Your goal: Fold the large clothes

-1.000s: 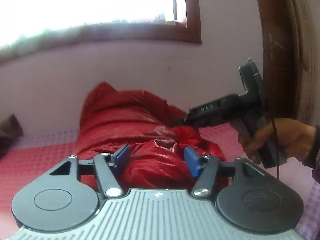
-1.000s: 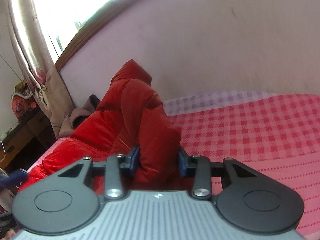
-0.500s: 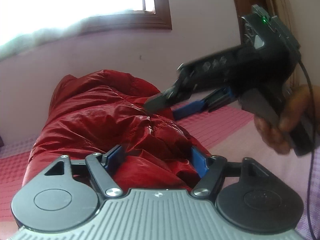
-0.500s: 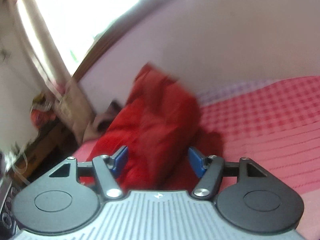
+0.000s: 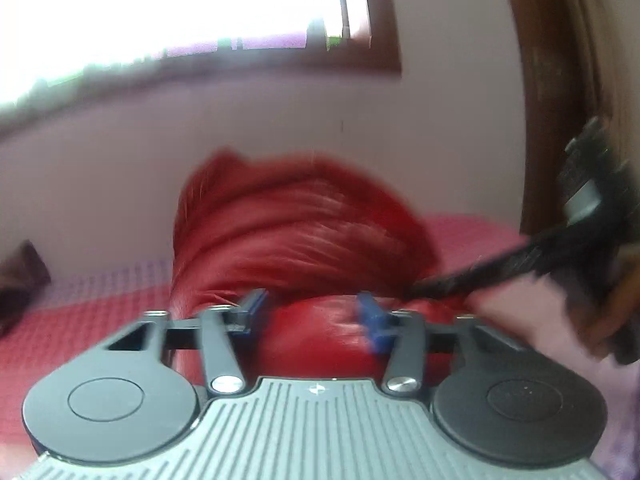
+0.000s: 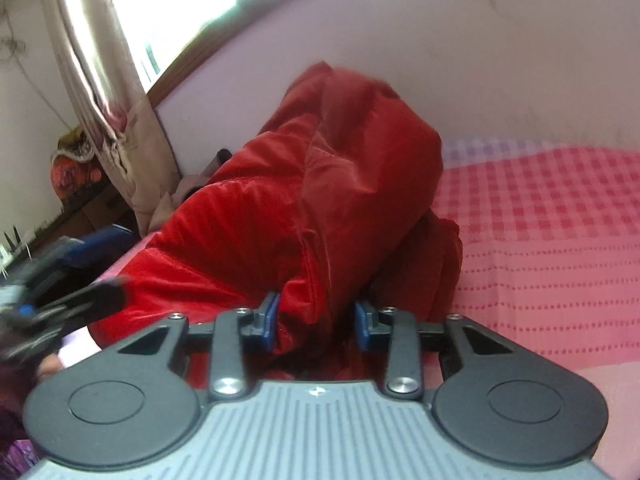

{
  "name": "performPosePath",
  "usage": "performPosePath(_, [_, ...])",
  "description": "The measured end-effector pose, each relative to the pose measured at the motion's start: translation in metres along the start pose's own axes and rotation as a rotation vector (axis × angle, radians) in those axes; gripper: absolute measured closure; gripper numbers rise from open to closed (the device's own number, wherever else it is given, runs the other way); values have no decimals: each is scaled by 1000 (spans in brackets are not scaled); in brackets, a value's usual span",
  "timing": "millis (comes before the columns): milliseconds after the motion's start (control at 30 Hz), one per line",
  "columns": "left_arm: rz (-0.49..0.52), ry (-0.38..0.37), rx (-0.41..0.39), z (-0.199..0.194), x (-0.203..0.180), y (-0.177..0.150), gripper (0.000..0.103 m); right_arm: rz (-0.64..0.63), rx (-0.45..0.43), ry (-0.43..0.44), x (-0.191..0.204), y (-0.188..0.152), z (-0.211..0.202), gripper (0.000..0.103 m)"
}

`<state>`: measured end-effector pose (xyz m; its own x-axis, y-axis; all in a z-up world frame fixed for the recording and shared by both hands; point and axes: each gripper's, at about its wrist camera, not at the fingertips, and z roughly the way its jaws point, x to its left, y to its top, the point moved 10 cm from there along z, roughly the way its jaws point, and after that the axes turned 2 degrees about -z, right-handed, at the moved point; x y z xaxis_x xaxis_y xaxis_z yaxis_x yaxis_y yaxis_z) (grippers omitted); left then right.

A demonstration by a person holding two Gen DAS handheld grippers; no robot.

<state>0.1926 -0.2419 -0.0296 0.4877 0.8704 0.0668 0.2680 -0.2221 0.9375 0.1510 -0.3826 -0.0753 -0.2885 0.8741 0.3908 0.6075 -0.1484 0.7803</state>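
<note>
Both claws are on the red puffer jacket (image 6: pixel 320 200) here, and it sits heaped on the bed (image 6: pixel 540 240), on the pink checked sheet, its far end bunched up against the wall (image 6: pixel 480 40) below the window (image 5: pixel 180 12). The left claw (image 5: pixel 312 316) is closing, a shiny bulge of the near edge between its blue pads, though the blur hides whether they press yet. The right claw (image 6: pixel 316 320) is closing too, a thick fold hanging down between its pads; the near pad touches the fabric, the other seems just clear. In the left view the right claw reaches in from the side, low against the heap. This looks like a light, soft, springy garment with a slick shell, so I'd expect it to slide from a shallow pinch and puff back open. Better to bite deep on a hem or seam, not loose padding.
</note>
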Motion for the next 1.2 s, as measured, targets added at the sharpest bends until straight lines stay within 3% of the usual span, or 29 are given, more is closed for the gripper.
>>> performPosePath(167, [73,-26,-10,9,-23,-9,51,139,-40,58,-20,-15,-4,68])
performPosePath(300, [91,-31,-7,21,-29,-13,46,127,-48,23,-20,-15,-16,67])
performPosePath(400, [65,-36,1,23,-26,-12,46,2,-73,-100,-6,5,-35,66])
performPosePath(500, [54,-37,3,24,-26,-12,46,-180,-150,-222,25,40,-51,66])
performPosePath(600, [55,-33,4,25,-27,-12,45,-250,-211,-196,55,74,-43,66])
performPosePath(767, [57,-36,6,23,-23,-12,43,-408,-176,-240,73,102,14,66])
performPosePath(867, [52,-44,3,24,-25,-11,42,-424,-56,-281,55,94,48,67])
performPosePath(967, [36,-66,4,24,-25,-9,41,-399,-5,-287,31,80,58,67])
performPosePath(1200, [43,-105,21,26,-29,-12,41,-262,-62,-238,-5,49,56,67])
